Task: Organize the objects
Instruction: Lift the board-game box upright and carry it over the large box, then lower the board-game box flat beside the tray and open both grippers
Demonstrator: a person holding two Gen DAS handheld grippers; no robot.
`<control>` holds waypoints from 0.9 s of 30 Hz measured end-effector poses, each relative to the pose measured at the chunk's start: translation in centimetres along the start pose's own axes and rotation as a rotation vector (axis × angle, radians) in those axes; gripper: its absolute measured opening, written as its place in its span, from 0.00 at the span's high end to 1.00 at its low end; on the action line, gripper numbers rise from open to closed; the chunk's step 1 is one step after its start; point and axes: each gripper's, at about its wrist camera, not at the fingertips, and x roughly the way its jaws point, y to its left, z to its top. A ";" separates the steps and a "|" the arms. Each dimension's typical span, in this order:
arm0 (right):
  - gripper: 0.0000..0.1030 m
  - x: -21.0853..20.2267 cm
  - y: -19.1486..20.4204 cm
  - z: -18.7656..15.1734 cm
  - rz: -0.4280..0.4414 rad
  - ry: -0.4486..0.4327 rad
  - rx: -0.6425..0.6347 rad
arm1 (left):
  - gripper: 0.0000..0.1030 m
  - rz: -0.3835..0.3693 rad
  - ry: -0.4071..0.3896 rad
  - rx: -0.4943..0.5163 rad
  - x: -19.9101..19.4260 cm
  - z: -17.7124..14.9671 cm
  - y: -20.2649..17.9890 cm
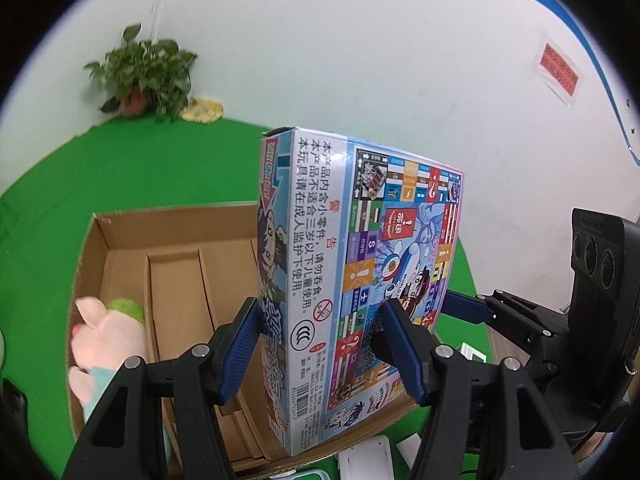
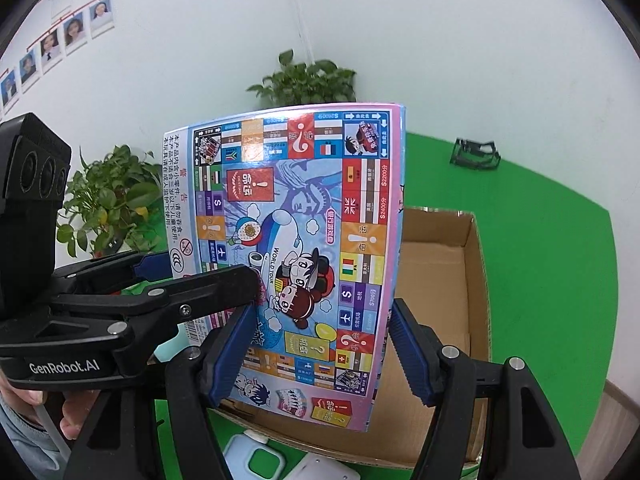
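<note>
Left wrist view: I have the board-game box (image 1: 360, 280) upright, clamped between the left gripper (image 1: 320, 344) and right gripper (image 2: 320, 356), both jaws pressing its faces, above the cardboard carton (image 1: 120, 240). A plush toy (image 1: 100, 336) already lies by the carton's left wall. Box not yet lowered; both grippers pitch downward.

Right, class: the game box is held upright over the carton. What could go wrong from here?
The game box is gripped only near its lower end by the left gripper, so it could tip or slip. Coming down, it may catch the dividers or rim of the cardboard box.
</note>
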 end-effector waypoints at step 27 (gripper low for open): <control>0.40 14.1 -6.6 -9.9 0.082 0.239 0.188 | 0.41 0.117 0.290 -0.125 8.7 -4.4 3.8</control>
